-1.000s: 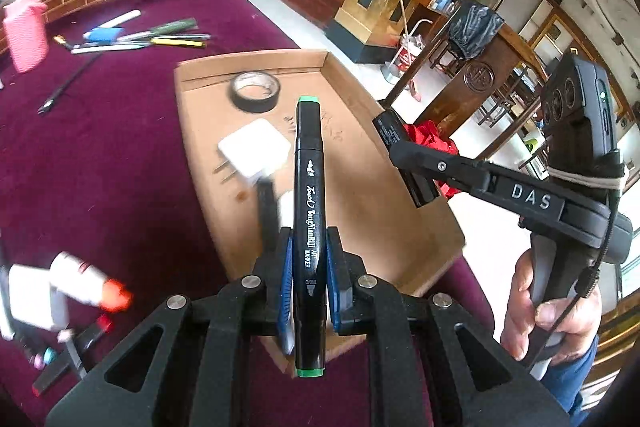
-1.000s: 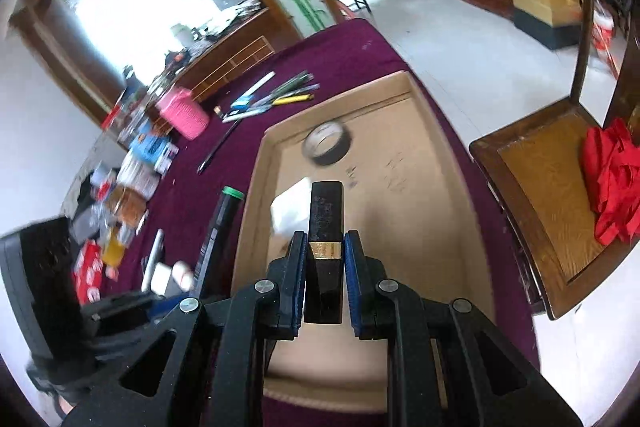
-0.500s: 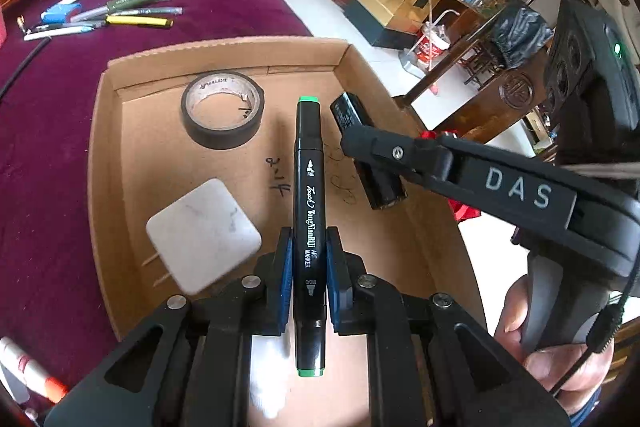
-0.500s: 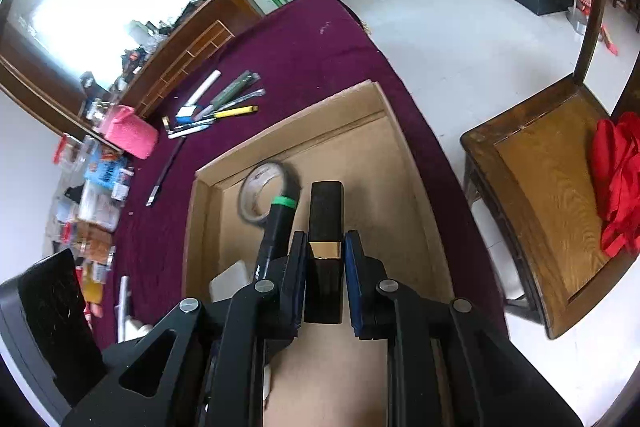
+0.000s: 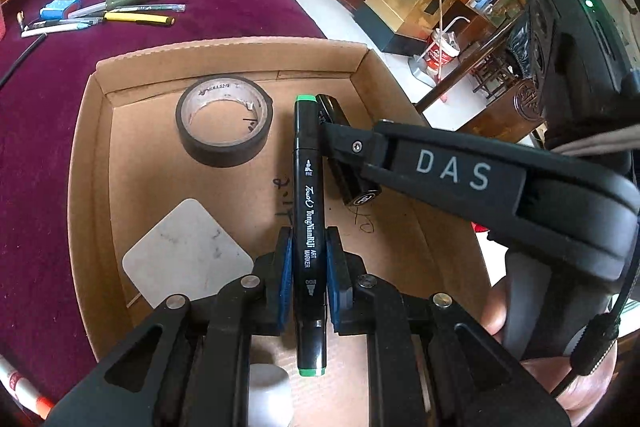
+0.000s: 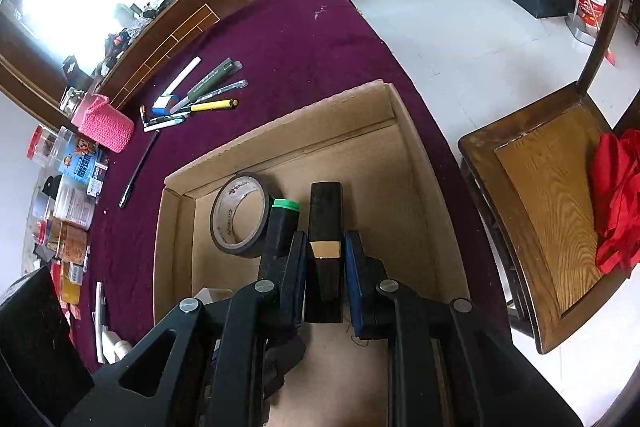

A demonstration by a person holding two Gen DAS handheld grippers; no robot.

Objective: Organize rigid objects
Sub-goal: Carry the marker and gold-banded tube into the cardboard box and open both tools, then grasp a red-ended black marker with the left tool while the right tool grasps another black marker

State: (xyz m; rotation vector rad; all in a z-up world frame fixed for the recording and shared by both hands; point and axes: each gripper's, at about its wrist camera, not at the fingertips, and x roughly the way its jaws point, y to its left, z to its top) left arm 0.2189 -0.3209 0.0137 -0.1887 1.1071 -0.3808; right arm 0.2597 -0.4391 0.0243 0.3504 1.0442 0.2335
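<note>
Cardboard tray (image 5: 92, 163) sits on our counter (image 5: 48, 131), which is draped in dark purple cloth, and both claws hang over it side by side. Our left claw (image 5: 308, 275) pinches a black art marker (image 5: 306, 187) with green end caps; the blue pads (image 5: 285, 275) press its barrel on both sides, and the marker points away from us above the tray floor. Whether its far tip touches the cardboard we cannot tell. Our right claw (image 6: 325, 267) pinches a black rectangular stick with a gold band (image 6: 326, 219), its pads pressed flat against the sides near the band. In the left wrist view this stick shows just beside the marker's far end, to its right, slanting across the tray floor, with the right claw's arm marked DAS crossing in front of it.

Inside the tray, a roll of dark tape (image 5: 224, 121) lies flat toward the far wall, left of the marker. A white square charger block (image 5: 186, 251) lies nearer us, also to the left. Scribbled pen marks show on the bare cardboard between them.

Beyond the tray, a cluster of pens (image 5: 120, 9) lies on the cloth, well apart from it. A pink knitted holder (image 6: 104, 125) stands farther left in the right wrist view. A wooden chair (image 6: 552, 227) with red cloth on its seat stands on the floor to the right of the counter.
</note>
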